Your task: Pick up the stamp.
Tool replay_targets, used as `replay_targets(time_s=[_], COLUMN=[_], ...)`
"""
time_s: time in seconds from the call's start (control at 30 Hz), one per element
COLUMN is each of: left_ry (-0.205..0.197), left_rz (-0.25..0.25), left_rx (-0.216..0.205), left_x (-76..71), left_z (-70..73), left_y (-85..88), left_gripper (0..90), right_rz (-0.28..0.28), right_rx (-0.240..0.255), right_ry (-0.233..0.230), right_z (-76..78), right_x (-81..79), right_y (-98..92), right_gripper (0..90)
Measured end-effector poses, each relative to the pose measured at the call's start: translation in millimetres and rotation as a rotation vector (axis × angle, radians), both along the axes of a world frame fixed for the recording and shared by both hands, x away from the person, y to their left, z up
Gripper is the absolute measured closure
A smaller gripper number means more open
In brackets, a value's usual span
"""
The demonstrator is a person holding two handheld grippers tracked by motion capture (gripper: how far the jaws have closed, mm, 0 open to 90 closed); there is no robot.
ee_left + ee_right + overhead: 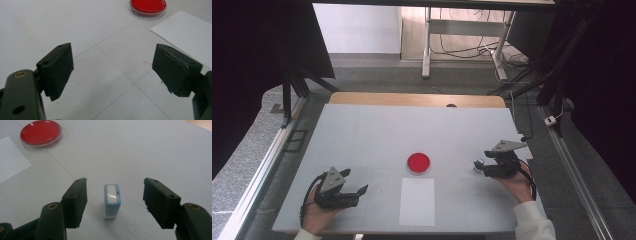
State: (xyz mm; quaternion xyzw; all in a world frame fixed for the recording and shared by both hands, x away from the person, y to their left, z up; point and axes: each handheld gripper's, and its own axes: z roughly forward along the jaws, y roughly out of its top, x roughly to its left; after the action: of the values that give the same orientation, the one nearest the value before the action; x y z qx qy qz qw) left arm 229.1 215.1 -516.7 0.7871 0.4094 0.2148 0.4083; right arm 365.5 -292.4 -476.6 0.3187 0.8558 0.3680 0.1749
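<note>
Right gripper jaws wide, straddling blue stamp, no contact; red dish at 10 o'clock; left gripper agape, empty

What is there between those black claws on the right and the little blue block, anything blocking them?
Nothing visible. The little blue block stands upright on the white table, right between the open jaws of the right gripper, with bare table on either side of it. The red dish and the white sheet lie well off to one side.
</note>
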Motion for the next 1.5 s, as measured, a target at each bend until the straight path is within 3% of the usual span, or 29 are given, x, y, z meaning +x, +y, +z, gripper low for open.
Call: replay_targets(time_s=[0.7,0.97,1.07,1.5], left_ry=[0.006,0.009,0.007,0.008], left_rz=[-0.005,-0.008,-0.009,-0.009], left_rx=[0.006,0.012,0.011,0.013], left_x=[0.4,0.6,0.5,0.2], left_z=[-2.1,-2.5,-2.5,-2.6], left_y=[0.2,0.1,0.1,-0.2], left_gripper=[17.4,17.4,17.4,17.4], right_rz=[-0.003,0.010,0.017,0.028], right_rx=[-0.030,-0.020,-0.024,-0.033], right_ry=[-0.032,-0.015,-0.014,-0.016], right_z=[-11.5,-12.4,-13.0,-12.3], right_x=[-1.6,-0.8,-0.8,-1.8], right_y=[2.9,2.0,2.2,3.9], right_gripper=[59.7,66.4,73.3,74.4])
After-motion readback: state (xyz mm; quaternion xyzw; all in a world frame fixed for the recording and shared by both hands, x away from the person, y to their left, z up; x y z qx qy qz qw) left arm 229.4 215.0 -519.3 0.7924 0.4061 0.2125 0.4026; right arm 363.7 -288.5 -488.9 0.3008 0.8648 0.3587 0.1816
